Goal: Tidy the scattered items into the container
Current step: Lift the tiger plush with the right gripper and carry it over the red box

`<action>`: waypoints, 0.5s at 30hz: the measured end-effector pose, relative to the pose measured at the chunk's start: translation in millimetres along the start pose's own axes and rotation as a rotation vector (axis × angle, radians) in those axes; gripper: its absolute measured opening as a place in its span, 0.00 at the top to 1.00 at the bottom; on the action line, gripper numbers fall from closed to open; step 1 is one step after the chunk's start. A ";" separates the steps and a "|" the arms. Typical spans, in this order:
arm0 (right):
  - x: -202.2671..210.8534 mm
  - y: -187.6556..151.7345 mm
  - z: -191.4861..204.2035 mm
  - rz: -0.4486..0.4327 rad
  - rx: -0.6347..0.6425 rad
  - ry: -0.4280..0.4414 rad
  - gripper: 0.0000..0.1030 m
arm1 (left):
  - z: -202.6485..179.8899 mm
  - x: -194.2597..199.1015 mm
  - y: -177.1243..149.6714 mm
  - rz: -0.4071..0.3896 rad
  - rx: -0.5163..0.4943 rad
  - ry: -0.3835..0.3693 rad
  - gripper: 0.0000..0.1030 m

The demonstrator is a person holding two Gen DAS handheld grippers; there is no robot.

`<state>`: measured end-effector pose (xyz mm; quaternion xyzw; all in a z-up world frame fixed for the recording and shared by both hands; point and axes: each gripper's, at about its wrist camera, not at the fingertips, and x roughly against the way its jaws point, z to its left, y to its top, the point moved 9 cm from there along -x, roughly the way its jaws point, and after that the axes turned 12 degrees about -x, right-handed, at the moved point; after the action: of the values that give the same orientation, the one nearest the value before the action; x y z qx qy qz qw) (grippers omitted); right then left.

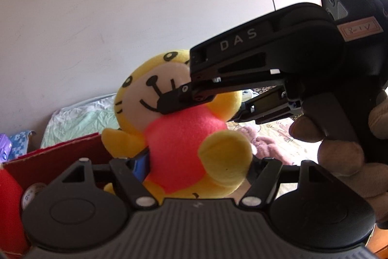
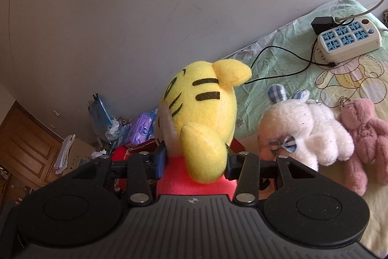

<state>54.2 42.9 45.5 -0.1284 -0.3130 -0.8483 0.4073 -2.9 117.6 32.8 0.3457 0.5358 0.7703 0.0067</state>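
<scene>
Two hand-held grippers clamped on yellow tiger plush (image 1: 179, 137). Left wrist view: left hand-held gripper (image 1: 194, 166) gripping red torso above red box (image 1: 55, 162); right hand-held gripper (image 1: 208, 106) at neck. Right wrist view: right hand-held gripper (image 2: 194, 162) on torso; white plush (image 2: 305, 130), pink plush (image 2: 363, 137) on bed (image 2: 278, 69).

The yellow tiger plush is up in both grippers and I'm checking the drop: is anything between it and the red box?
Nothing visible. The yellow tiger plush hangs in the left gripper and right gripper, with the red box just behind it at its left. The box's inside is mostly hidden.
</scene>
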 end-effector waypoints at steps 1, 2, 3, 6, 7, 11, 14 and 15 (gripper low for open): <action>-5.3 -4.4 3.1 0.001 0.000 -0.002 0.55 | 6.3 1.8 -3.5 0.000 0.004 -0.002 0.30; -10.9 -8.8 6.8 0.001 0.001 -0.004 0.55 | 11.5 3.1 -6.6 0.000 0.007 -0.004 0.30; -15.9 -12.6 10.2 0.000 0.003 -0.007 0.55 | 16.7 4.2 -9.4 0.000 0.009 -0.007 0.30; -29.6 -22.4 19.2 -0.001 0.013 -0.020 0.55 | 32.0 7.1 -18.3 -0.001 0.022 -0.020 0.29; -34.0 -24.8 21.0 -0.001 0.015 -0.027 0.55 | 37.6 9.4 -22.1 0.000 0.029 -0.027 0.29; -53.4 -32.3 29.2 0.005 0.047 -0.083 0.55 | 56.8 5.6 -37.4 0.016 0.077 -0.081 0.29; -68.9 -36.2 31.8 0.029 0.078 -0.163 0.55 | 68.1 -3.2 -49.1 0.037 0.154 -0.149 0.29; -74.2 -37.3 32.4 0.040 0.092 -0.195 0.55 | 71.0 -5.8 -52.7 0.042 0.180 -0.171 0.29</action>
<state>71.4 126.4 19.5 -0.1977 -0.3869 -0.8083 0.3973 20.8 196.0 -0.7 0.4206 0.5929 0.6867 0.0053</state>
